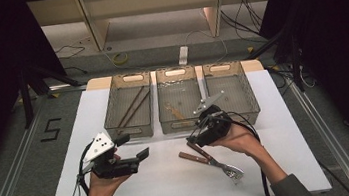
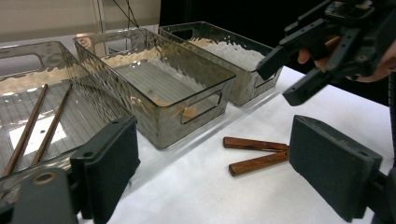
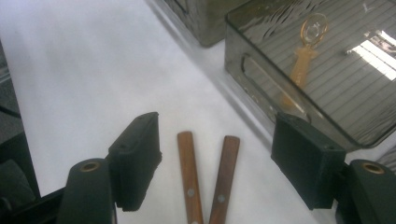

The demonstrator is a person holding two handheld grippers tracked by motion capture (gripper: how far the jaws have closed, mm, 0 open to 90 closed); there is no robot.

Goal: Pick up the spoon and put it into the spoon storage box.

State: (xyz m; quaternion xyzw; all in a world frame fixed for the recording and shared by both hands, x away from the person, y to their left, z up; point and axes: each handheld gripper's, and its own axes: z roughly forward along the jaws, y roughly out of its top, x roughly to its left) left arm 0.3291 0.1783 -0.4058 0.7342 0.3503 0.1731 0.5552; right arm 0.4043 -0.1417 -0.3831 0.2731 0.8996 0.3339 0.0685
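High view looked down on a white table (image 1: 281, 165) as I watched remotely. At the left, my left gripper (image 1: 137, 160) sat in the person's left hand (image 1: 103, 180) just above the tabletop, its jaws spread wide with nothing between them. Along the far side stood three clear grey bins in a row: the left bin (image 1: 112, 113) held a pair of brown chopsticks (image 1: 133, 107), the middle bin (image 1: 182, 125) held a small amber-coloured utensil (image 1: 174, 111), and I could not tell whether the right bin (image 1: 248, 94) held anything. In front of the middle bin, two wooden-handled pieces of cutlery (image 1: 210, 161) lay side by side on the table, one ending in a metal fork head nearest the person. My right gripper (image 1: 193, 138) hovered over their handles in the right hand (image 1: 238, 138).

Right gripper view showed its jaws set wide, one on either side of the two wooden handles (image 3: 205, 182), touching neither.

Left gripper view showed those handles lying beyond its own open jaws.
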